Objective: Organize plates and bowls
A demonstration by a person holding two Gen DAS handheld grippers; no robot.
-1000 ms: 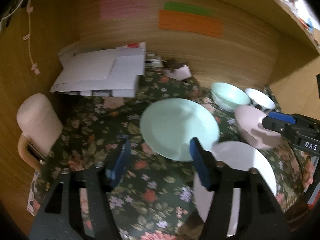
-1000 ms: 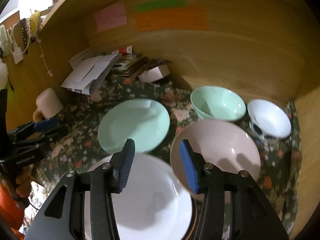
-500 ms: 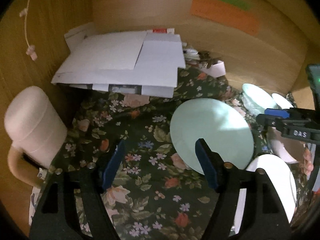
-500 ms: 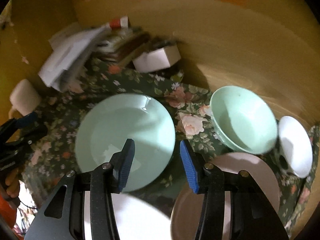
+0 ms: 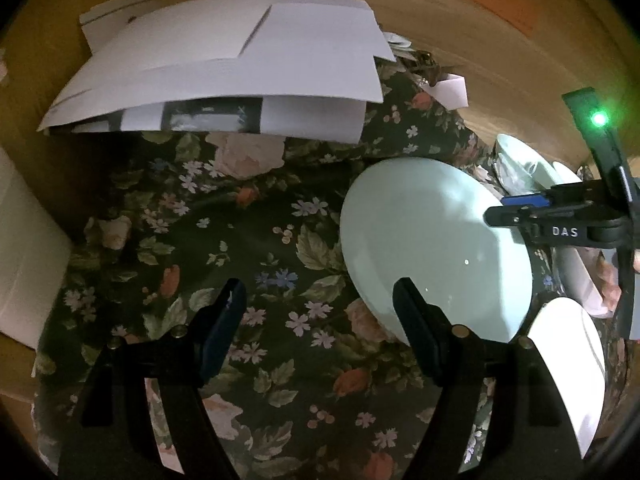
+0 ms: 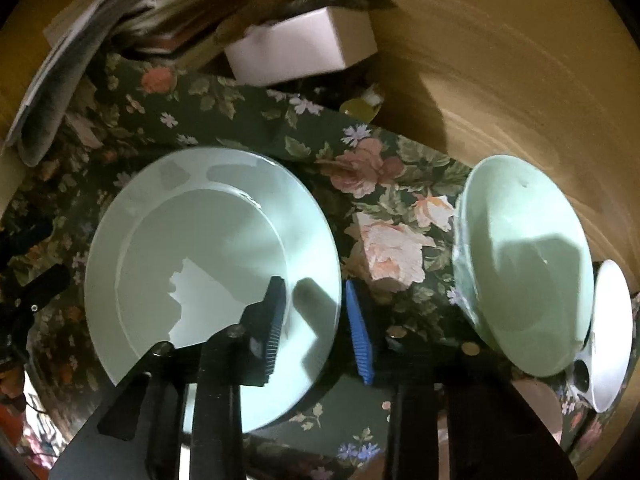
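A mint green plate [image 6: 208, 264] lies on the floral cloth; it also shows in the left wrist view [image 5: 432, 240]. My right gripper [image 6: 316, 320] is open, its jaws straddling the plate's right rim, one finger over the plate and one outside it. A mint green bowl [image 6: 524, 264] and a white bowl [image 6: 612, 332] stand to the right. A white plate [image 5: 572, 364] lies at the front right, a pink bowl [image 6: 536, 404] partly hidden below. My left gripper [image 5: 320, 312] is open and empty over the cloth, left of the green plate.
A stack of white papers [image 5: 224, 64] lies at the back left. A small white box [image 6: 300, 48] sits at the back. A pale pink mug [image 5: 24, 256] stands at the left edge. A wooden wall [image 6: 500, 60] closes the back.
Both grippers have moved forward and down. My right gripper has come from over the pink bowl and white plate to the green plate's right rim. My left gripper has shifted left.
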